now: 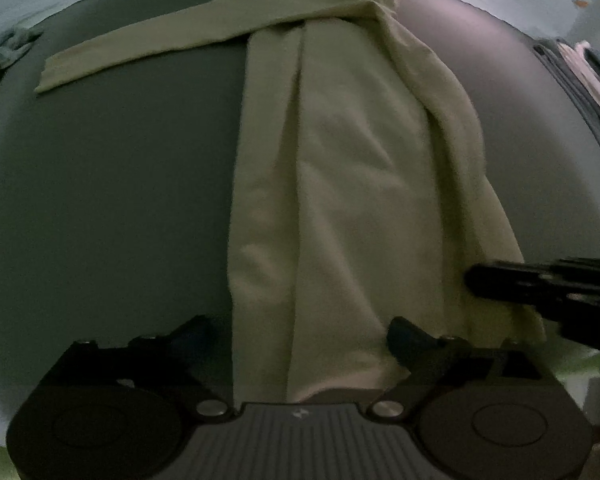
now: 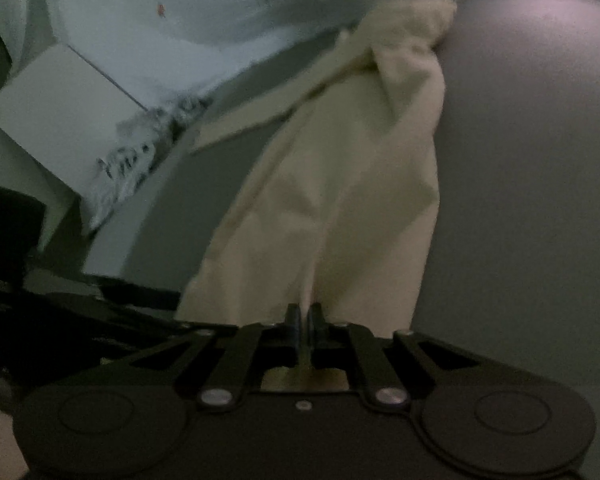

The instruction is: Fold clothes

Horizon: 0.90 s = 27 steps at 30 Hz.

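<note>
A cream long-sleeved garment [image 1: 364, 168] lies lengthwise on the grey table [image 1: 120, 184], with one sleeve [image 1: 148, 52] stretched out to the left at the far end. My left gripper [image 1: 300, 336] stands open over the garment's near edge, one finger on each side of a folded strip and neither pad pressing on it. My right gripper [image 2: 305, 316] is shut on the near hem of the garment [image 2: 340, 184], with a ridge of cloth running up from its fingertips. In the left wrist view the right gripper [image 1: 476, 282] reaches in from the right onto the garment's right edge.
A stack of folded clothes [image 1: 580, 72] sits at the table's far right. A crumpled pale cloth [image 1: 4, 52] lies off the left edge. A white box [image 2: 60, 112] and a patterned cloth [image 2: 140, 156] sit beyond the table's left side.
</note>
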Each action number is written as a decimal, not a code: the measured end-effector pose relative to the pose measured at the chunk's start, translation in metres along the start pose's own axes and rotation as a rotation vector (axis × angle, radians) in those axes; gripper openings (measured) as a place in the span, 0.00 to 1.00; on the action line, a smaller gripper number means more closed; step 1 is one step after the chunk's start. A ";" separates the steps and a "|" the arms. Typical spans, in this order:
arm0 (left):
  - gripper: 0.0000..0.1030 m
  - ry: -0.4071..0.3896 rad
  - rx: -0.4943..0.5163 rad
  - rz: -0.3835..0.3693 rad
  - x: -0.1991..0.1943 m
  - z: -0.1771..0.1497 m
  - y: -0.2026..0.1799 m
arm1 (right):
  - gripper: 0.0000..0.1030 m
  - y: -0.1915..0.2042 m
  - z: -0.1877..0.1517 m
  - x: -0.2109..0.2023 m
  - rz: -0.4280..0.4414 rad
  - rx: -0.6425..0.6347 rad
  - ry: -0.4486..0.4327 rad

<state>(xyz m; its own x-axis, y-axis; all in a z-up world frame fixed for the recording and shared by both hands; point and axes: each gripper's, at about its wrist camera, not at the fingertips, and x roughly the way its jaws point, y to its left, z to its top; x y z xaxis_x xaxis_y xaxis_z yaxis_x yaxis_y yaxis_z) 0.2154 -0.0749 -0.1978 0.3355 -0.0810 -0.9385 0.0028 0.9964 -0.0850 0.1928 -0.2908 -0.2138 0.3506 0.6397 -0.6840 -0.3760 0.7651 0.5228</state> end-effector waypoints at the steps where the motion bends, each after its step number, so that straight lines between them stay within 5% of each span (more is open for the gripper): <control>1: 0.96 0.003 0.009 -0.004 0.000 0.001 -0.001 | 0.05 -0.003 0.001 0.002 0.011 0.025 0.000; 5: 0.96 0.017 -0.003 -0.046 -0.002 0.003 0.007 | 0.10 -0.011 0.003 0.004 0.045 0.117 0.017; 9: 0.96 0.030 -0.111 -0.138 -0.010 0.012 0.034 | 0.33 -0.002 0.013 -0.001 0.057 0.102 0.042; 11: 0.96 0.010 -0.177 -0.150 -0.016 0.018 0.052 | 0.34 0.002 0.023 -0.008 0.054 0.086 0.015; 19: 0.95 -0.123 -0.447 -0.082 -0.025 0.060 0.149 | 0.40 -0.022 0.072 -0.024 -0.006 0.217 -0.169; 27: 0.95 -0.220 -0.547 0.042 -0.001 0.133 0.229 | 0.41 -0.057 0.135 0.006 -0.109 0.319 -0.238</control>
<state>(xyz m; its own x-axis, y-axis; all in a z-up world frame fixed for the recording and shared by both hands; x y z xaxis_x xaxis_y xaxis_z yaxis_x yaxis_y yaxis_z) 0.3410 0.1566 -0.1719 0.5123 0.0233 -0.8585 -0.4810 0.8359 -0.2644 0.3322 -0.3204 -0.1794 0.5767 0.5238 -0.6270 -0.0539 0.7901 0.6106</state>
